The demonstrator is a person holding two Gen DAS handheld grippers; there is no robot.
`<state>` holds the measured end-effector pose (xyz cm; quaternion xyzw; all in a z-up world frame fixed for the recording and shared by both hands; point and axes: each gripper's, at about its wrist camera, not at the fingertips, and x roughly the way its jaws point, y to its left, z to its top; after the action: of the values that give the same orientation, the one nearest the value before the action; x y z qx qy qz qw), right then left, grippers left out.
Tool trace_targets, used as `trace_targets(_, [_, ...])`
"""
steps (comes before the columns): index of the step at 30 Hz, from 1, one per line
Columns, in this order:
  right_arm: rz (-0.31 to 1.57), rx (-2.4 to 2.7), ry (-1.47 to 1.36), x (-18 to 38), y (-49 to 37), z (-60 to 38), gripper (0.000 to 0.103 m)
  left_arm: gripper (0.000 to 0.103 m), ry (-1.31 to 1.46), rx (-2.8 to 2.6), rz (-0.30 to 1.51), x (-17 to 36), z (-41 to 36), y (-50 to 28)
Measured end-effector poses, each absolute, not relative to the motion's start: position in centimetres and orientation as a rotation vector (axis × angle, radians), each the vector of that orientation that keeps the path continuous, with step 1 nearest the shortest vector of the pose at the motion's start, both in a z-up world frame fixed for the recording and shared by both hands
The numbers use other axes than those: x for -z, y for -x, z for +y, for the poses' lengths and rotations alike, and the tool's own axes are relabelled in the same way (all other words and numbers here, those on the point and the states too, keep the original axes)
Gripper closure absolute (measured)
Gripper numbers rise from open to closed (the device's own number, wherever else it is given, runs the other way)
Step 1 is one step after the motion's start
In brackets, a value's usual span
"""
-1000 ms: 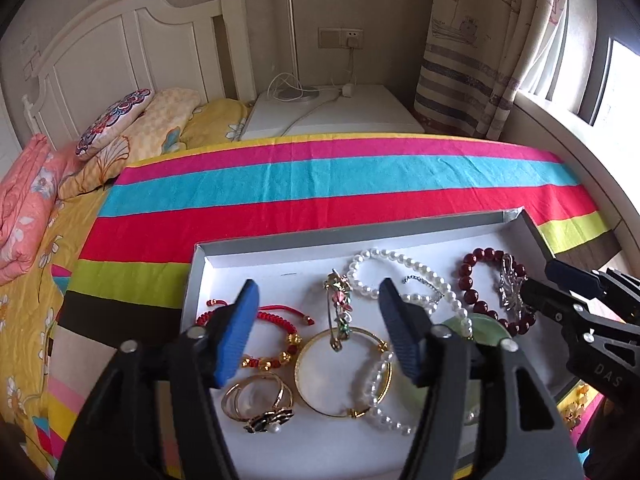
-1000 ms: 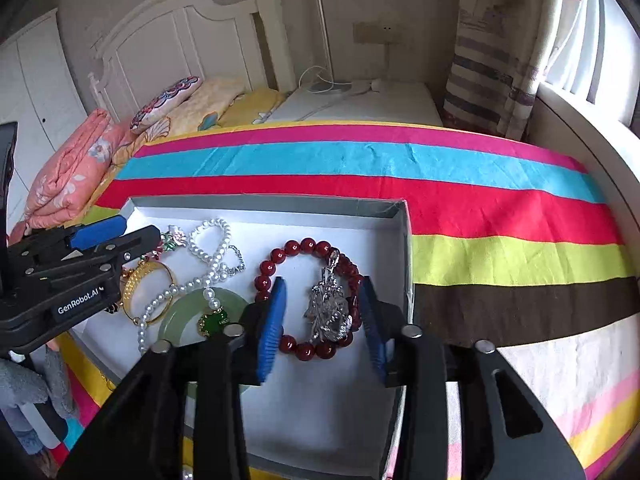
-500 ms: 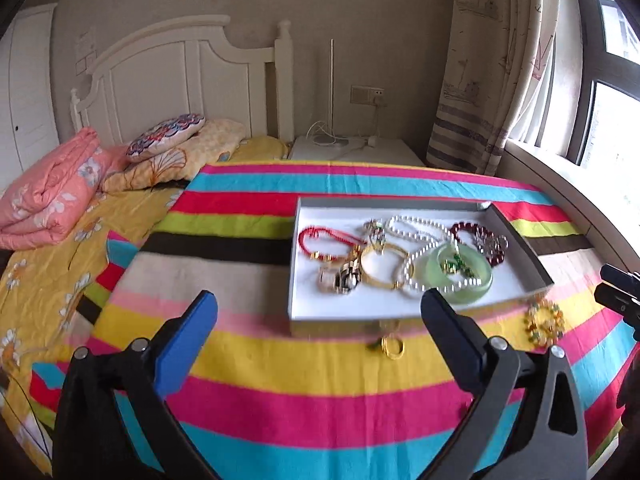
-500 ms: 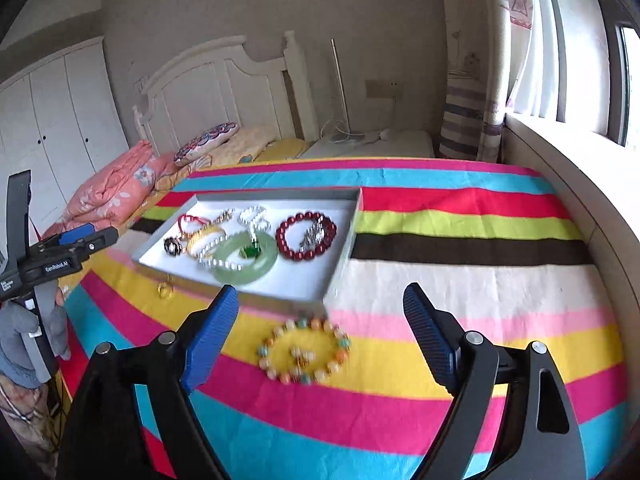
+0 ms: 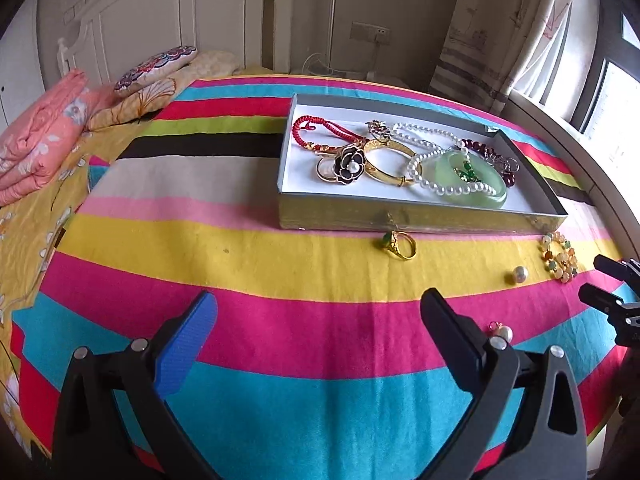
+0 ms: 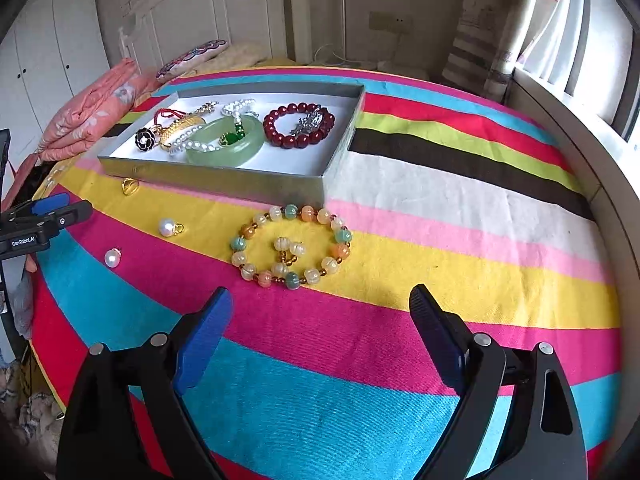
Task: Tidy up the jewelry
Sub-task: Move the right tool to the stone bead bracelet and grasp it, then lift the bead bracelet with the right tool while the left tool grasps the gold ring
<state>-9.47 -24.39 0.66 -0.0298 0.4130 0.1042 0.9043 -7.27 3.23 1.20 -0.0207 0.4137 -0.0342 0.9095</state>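
Note:
A shallow grey box (image 5: 420, 222) (image 6: 224, 178) on the striped bedspread holds a green jade bangle (image 6: 224, 144), a dark red bead bracelet (image 6: 300, 128), pearls, a gold bangle (image 5: 390, 160), a red cord bracelet (image 5: 320, 130) and a black flower brooch (image 5: 350, 164). In front of the box lie a gold ring with a green stone (image 5: 396, 244), a pastel bead bracelet (image 6: 292, 246) and two loose pearl pendants (image 6: 168, 227) (image 6: 113, 258). My left gripper (image 5: 318, 332) and right gripper (image 6: 320, 320) are both open and empty, held back from the box.
Pillows (image 5: 156, 66) and a folded pink quilt (image 5: 40, 136) lie at the bed's head on the left. A white headboard (image 5: 160, 8) stands behind. A window sill (image 6: 592, 148) and curtain (image 6: 504, 20) run along the right.
Both grippers have pulled back from over the box and opened wide. The loose ring, bead bracelet and pearl pendants in front of the box have come into view.

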Motion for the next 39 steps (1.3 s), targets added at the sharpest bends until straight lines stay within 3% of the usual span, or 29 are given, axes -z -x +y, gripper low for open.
trace_targets(7, [0.799,-0.294,0.107,-1.6,10.3,-22.5,0.030,0.003,0.013,0.097,0.830,-1.4,2.6,7.6])
trace_targets(14, [0.855,-0.363,0.319,-0.5,7.8,-19.5,0.032,0.003,0.024,0.122,0.813,-1.6,2.6,7.7])
trace_targets(18, [0.895,-0.438,0.217,-0.2,7.5,-21.3,0.040,0.003,0.030,0.137,0.812,-1.7,2.6,7.7])
trace_targets(19, [0.891,-0.445,0.207,-0.3,7.7,-21.6,0.042,0.003,0.031,0.140,0.814,-1.7,2.6,7.6])
trace_targets(21, [0.884,-0.432,0.224,-0.6,8.2,-21.8,0.067,0.003,0.030,0.142,0.812,-1.7,2.5,7.7])
trace_targets(23, [0.894,-0.442,0.233,-0.7,8.9,-21.9,0.077,0.003,0.034,0.145,0.809,-1.7,2.5,7.7])
trace_targets(37, [0.869,-0.445,0.203,-0.5,9.9,-22.3,0.075,0.003,-0.051,0.150,0.838,-1.4,1.0,7.6])
trace_targets(39, [0.870,-0.444,0.204,-0.6,10.4,-22.2,0.081,0.010,-0.030,0.157,0.844,-1.4,1.3,7.5])
